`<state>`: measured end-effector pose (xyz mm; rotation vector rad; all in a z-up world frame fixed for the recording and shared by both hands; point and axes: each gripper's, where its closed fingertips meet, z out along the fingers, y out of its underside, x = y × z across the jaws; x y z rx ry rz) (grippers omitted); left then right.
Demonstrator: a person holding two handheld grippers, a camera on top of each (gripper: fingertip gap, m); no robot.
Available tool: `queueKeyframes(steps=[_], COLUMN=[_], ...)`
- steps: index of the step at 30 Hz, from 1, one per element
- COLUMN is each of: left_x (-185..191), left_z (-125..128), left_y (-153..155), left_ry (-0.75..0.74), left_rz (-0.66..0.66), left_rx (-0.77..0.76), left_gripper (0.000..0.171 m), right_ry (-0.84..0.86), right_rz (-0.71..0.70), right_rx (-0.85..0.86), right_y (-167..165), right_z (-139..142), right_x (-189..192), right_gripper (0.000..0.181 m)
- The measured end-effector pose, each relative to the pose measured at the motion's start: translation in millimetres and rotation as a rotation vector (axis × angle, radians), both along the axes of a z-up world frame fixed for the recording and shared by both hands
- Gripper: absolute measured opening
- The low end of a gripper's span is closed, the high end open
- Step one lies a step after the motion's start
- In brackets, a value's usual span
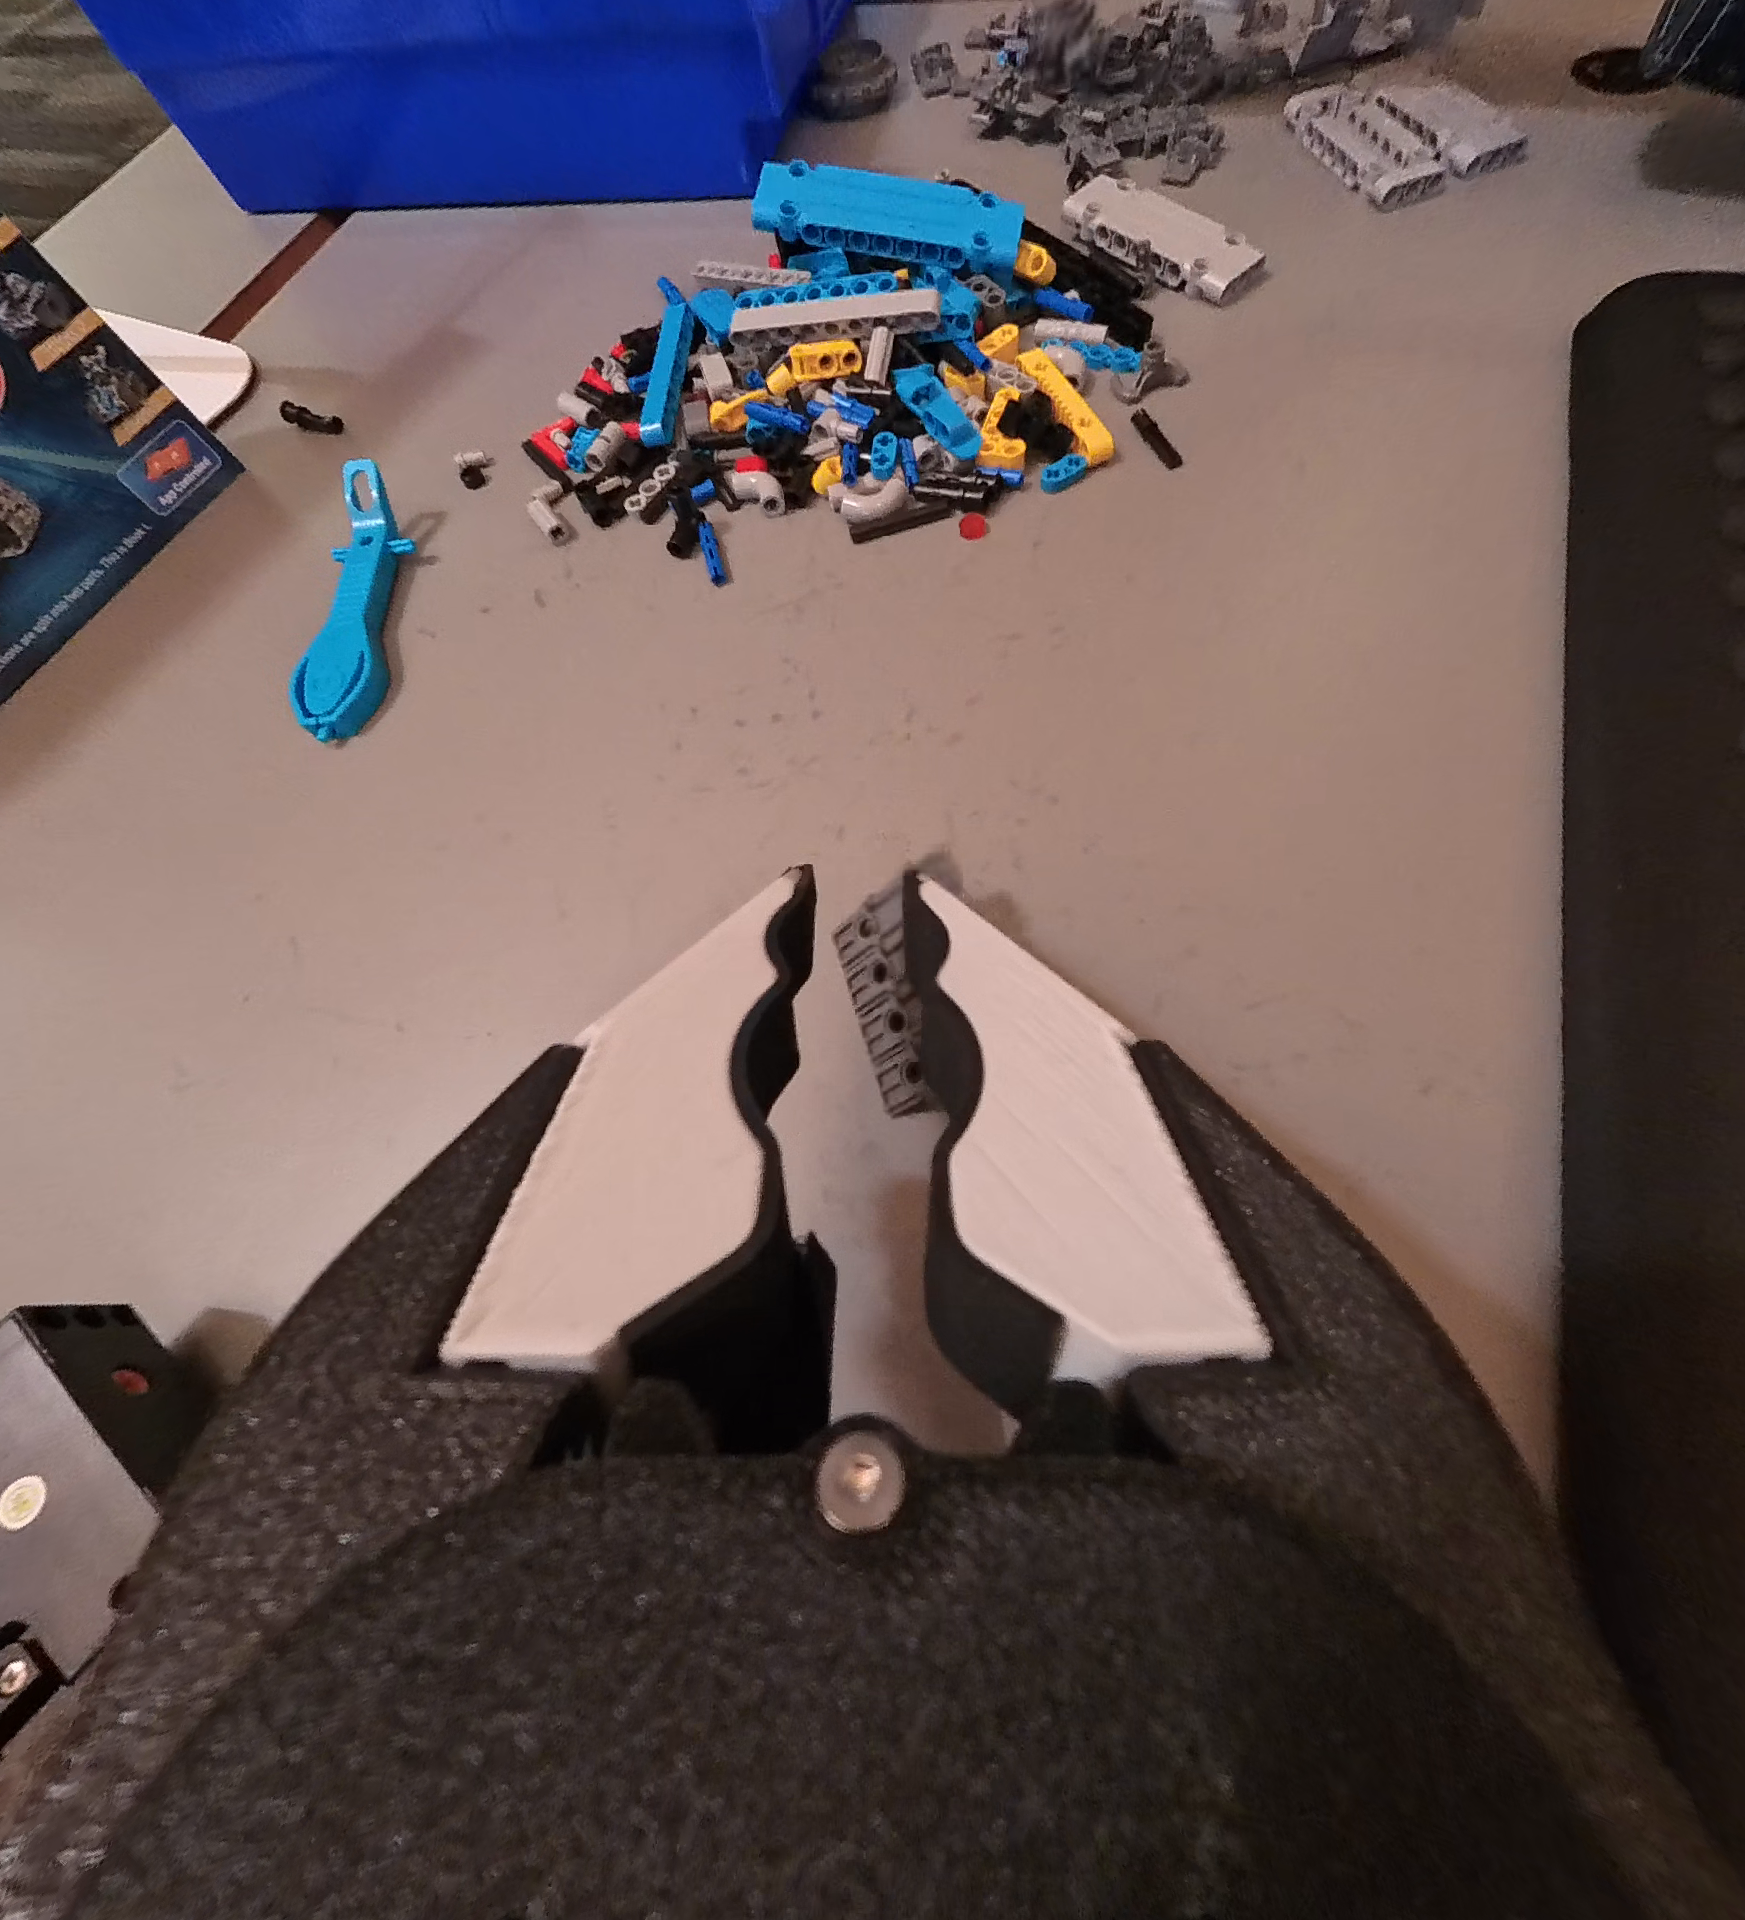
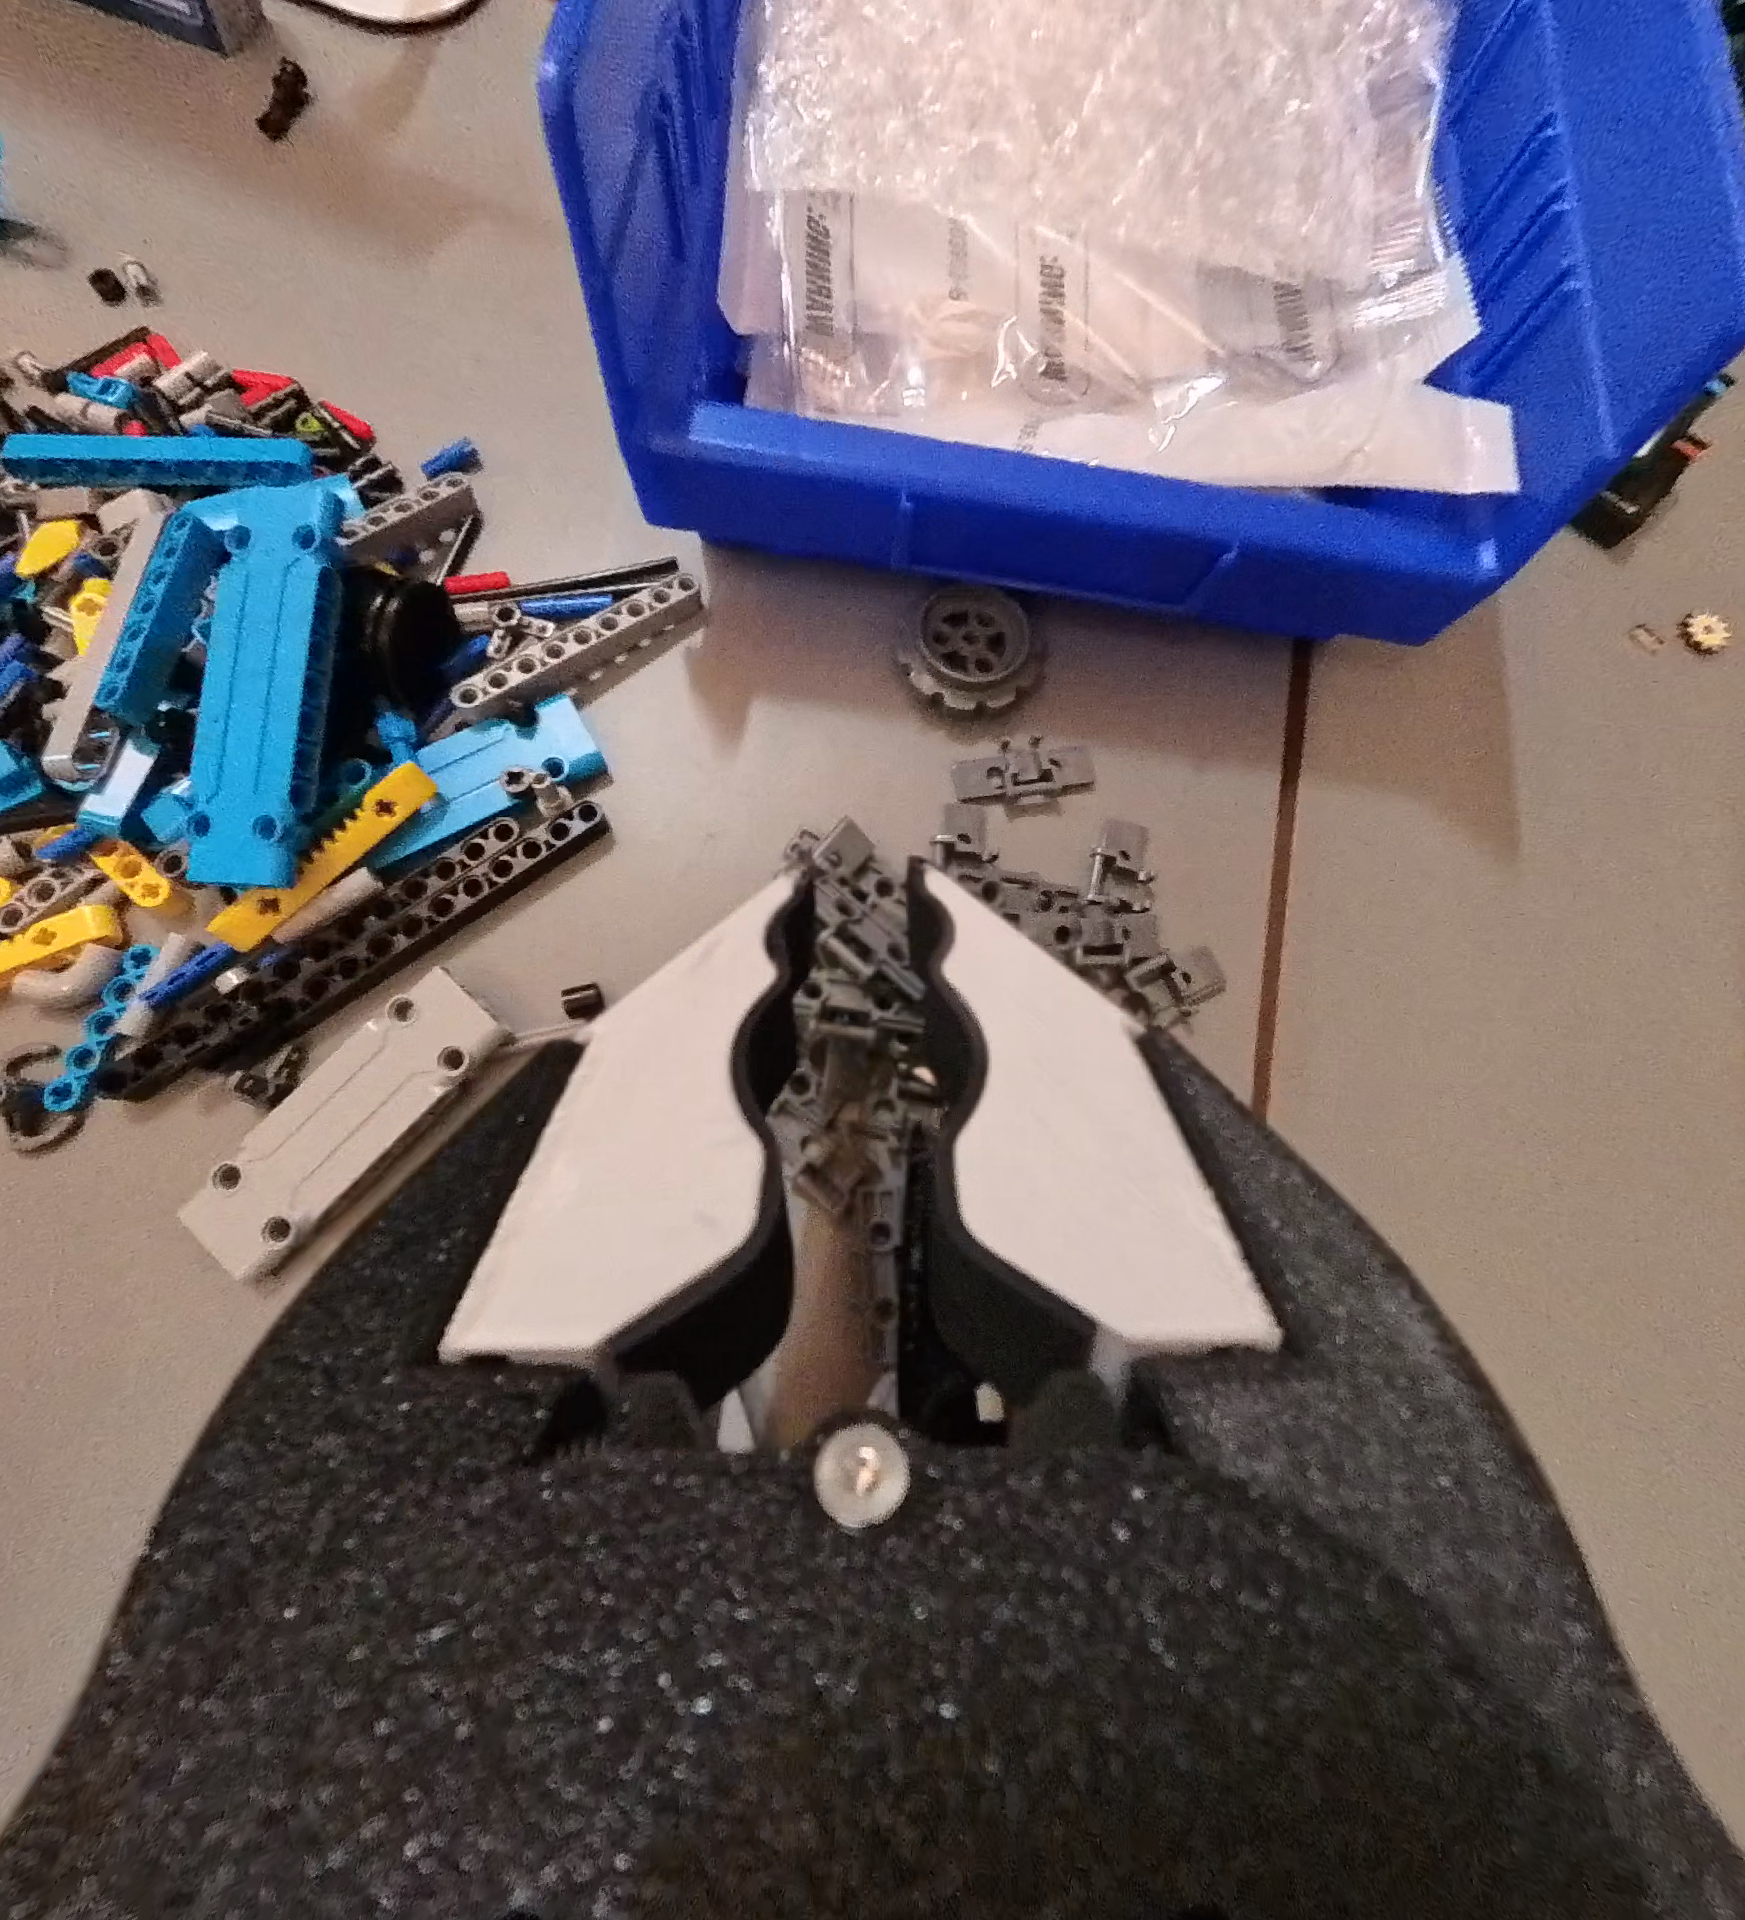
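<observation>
Grey bench (image 1: 1055, 727), scuffed, with a dark seam running 12-to-6 at right in the right wrist view. Directly on it: mixed pile of blue, yellow, black and grey building pieces (image 1: 868, 384) at 12 in the left wrist view; blue flat tool (image 1: 348, 613) at 10, apart from the pile; printed box (image 1: 26, 468) at 9; black ribbed mat (image 1: 1699, 935) at 3; grey track links (image 2: 1065, 914) at centre in the right wrist view; grey toothed wheel (image 2: 972, 644) just beside the blue bin (image 2: 1055, 530) at 12; light grey panel (image 2: 338, 1122) at 8.
</observation>
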<state>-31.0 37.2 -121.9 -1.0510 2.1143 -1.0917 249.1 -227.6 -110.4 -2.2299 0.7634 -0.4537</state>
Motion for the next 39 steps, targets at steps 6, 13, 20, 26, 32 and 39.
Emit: queueKeyframes(steps=[6, 13, 20, 26, 32, 39], left_x=[-9.0, -22.5, -34.4, -34.9, -31.2, -30.6], left_z=[15.1, -2.4, -31.1, -37.7, -8.3, -22.2], left_y=[-4.2, -8.4, 1.1, -1.7, -16.7, -20.8], left_ry=[0.001, 0.109, 0.278, 0.301, 0.21, 0.226], left_rz=[-0.048, -0.095, -0.087, -0.1, -0.16, -0.166], left_rx=[-0.127, -0.098, -0.045, -0.027, -0.178, -0.109], left_gripper=[0.016, 0.025, 0.039, 0.026, 0.01, 0.017], right_ry=[-0.101, 0.096, 0.139, 0.074, 0.129, 0.105], right_rz=[0.271, 1.114, 1.147, 1.087, 1.05, 1.068], right_rx=[0.159, 0.012, 0.021, -0.012, 0.015, 0.029], right_y=[88.0, 221.3, 240.0, 245.8, 248.3, 248.6], right_z=[43.8, -32.8, -45.8, -51.1, -51.9, -49.2], right_x=[-58.2, -271.3, -294.7, -290.6, -286.9, -289.7], right_gripper=[0.027, 0.049, 0.035, 0.03, 0.028, 0.034])
